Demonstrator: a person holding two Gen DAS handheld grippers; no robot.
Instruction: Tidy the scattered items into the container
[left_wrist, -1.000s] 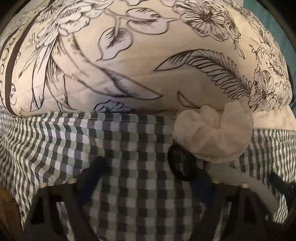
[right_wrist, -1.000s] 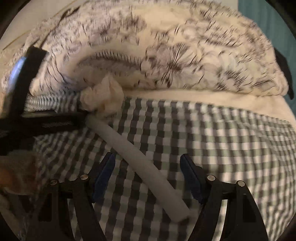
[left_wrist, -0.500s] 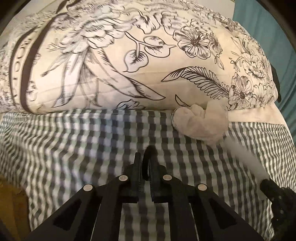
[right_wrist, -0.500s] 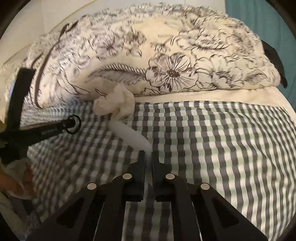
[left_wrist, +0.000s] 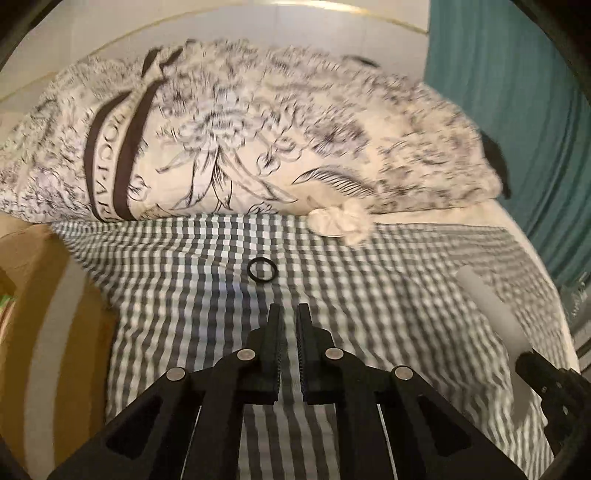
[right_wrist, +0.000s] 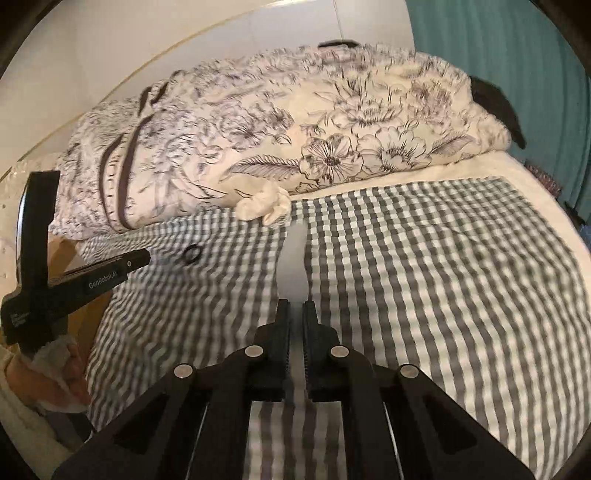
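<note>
1. A floral duvet (left_wrist: 258, 147) lies beyond both hand-held grippers.
2. The right hand-held gripper (right_wrist: 294, 306) clamps a white tube (right_wrist: 293, 258).
3. The left hand-held gripper (left_wrist: 287, 310) is nearly closed and empty, with a black ring (left_wrist: 261, 270) just ahead on the checked bedcover (left_wrist: 369, 295).

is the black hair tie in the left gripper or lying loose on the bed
Lying loose. The hair tie rests flat on the checked blanket, ahead of the left gripper, whose closed fingers hold nothing.

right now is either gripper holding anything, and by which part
The right gripper is shut on the white tube at its near end. The left gripper holds nothing.
</note>
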